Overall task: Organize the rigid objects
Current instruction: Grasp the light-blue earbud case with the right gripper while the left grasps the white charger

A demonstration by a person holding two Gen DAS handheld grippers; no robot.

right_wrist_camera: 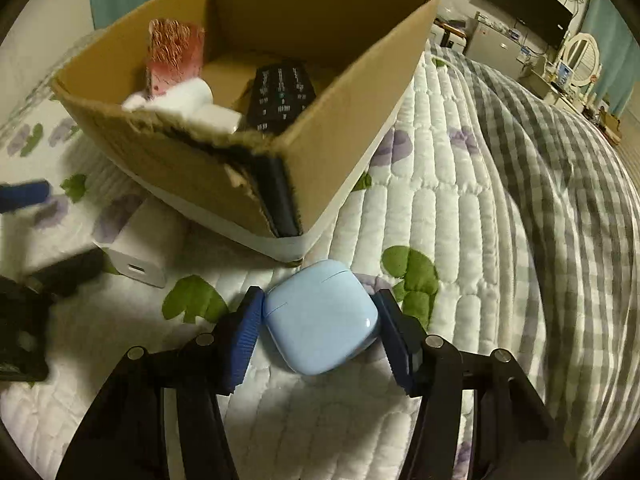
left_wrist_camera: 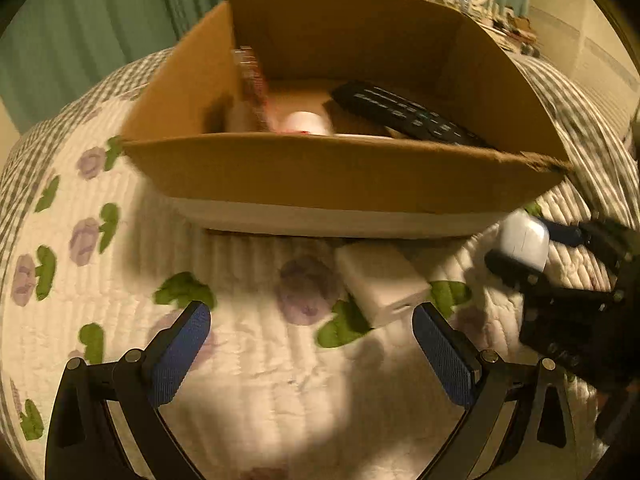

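Note:
A cardboard box (left_wrist_camera: 320, 176) (right_wrist_camera: 344, 92) stands on a flowered quilt. It holds a black remote (left_wrist_camera: 404, 116) (right_wrist_camera: 280, 92), a pink hairbrush (right_wrist_camera: 174, 56) and white items (right_wrist_camera: 192, 104). My right gripper (right_wrist_camera: 318, 320) is shut on a light blue earbud case (right_wrist_camera: 320, 316) just in front of the box corner; the case also shows in the left wrist view (left_wrist_camera: 524, 240). My left gripper (left_wrist_camera: 312, 336) is open and empty above the quilt. A white charger block (left_wrist_camera: 380, 280) (right_wrist_camera: 144, 248) lies on the quilt just ahead of it, before the box.
The quilt (left_wrist_camera: 248, 380) covers a bed, with a grey checked blanket (right_wrist_camera: 560, 184) to the right. Green curtains (left_wrist_camera: 100, 12) hang behind. A television (right_wrist_camera: 524, 4) and a dresser with a mirror (right_wrist_camera: 580, 56) stand far off.

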